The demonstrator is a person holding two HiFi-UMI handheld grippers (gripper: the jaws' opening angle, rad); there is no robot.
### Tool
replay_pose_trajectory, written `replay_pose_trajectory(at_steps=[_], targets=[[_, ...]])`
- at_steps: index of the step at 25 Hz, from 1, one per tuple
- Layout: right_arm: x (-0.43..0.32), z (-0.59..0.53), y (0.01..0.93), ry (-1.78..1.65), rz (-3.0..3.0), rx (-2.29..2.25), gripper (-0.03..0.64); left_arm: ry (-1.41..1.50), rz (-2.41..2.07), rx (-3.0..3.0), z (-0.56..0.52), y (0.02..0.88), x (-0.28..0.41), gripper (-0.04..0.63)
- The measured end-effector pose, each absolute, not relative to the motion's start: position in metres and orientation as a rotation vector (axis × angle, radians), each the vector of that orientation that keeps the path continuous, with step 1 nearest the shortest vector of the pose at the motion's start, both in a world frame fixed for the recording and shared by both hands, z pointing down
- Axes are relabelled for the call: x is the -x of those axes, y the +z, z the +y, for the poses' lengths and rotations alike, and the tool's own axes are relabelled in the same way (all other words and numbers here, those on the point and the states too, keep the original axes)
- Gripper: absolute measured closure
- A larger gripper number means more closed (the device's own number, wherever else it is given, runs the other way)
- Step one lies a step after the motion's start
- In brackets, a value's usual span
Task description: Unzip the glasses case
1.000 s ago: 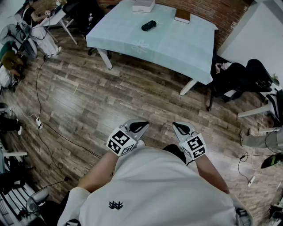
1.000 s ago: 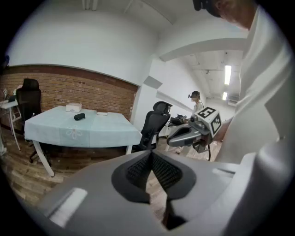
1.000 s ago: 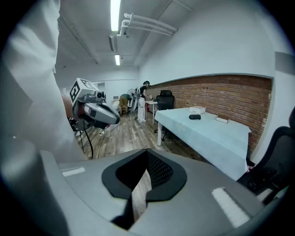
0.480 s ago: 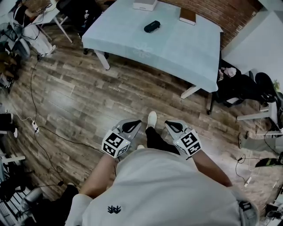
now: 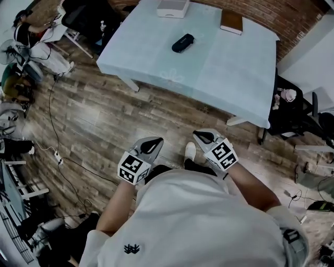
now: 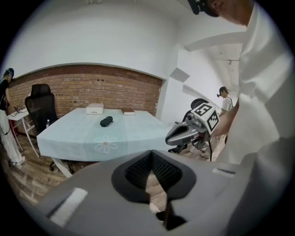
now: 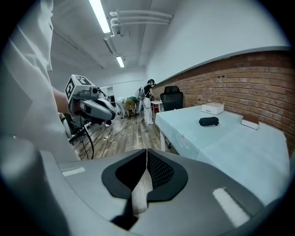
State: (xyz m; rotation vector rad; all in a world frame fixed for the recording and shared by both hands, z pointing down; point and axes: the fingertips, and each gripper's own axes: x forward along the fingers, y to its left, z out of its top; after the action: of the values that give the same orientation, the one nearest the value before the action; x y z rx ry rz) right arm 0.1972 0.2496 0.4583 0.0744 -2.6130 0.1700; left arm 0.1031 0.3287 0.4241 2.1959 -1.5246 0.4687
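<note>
We stand on the wooden floor (image 5: 104,120), well apart from the table (image 5: 229,62), so the step in hand, as we judge it, is the approach; the unzipping has not begun. The glasses case (image 5: 183,43), a small dark oval, lies on the pale blue cloth toward the far side of the table. A white box (image 5: 173,7) sits beyond it at the far edge and a brown book (image 5: 231,21) lies off to its right. Nothing touches the case.

We hold both tools low and close to the body. The left gripper (image 6: 151,159) has its jaws pressed together at the tips with nothing between them, only floor showing through the slit behind. The right gripper (image 7: 146,156) is likewise closed and empty.

To do this well, we think we should walk right up to the near edge of the table before reaching, since the case lies far in. Both sets of jaws need to open on the way in. One gripper would best pin the body of the case so it cannot slide on the cloth, while the other takes the zip pull. From here the pull is too small to see, so we cannot tell which end it sits at. We should look for it once close.
</note>
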Motion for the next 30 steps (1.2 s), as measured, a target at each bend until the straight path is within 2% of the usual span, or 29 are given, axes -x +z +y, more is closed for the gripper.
replay_pose_trajectory(at_steps=[11,19,30], targets=[[-0.155,0.136,0.485,0.216,-2.603,-0.212,0.600,0.538,-1.487,-2.279,0.200,0.427,-0.060,0.535],[-0.108,0.063,0.497,0.221,-2.520,-0.432,0.598,0.472,-1.330,-2.381,0.103,0.443,0.018,0.535],[-0.014,-0.039,0.531,0.282,-2.416,-0.716,0.598,0.685,-1.057,-2.545,-0.031,0.474,0.116,0.535]])
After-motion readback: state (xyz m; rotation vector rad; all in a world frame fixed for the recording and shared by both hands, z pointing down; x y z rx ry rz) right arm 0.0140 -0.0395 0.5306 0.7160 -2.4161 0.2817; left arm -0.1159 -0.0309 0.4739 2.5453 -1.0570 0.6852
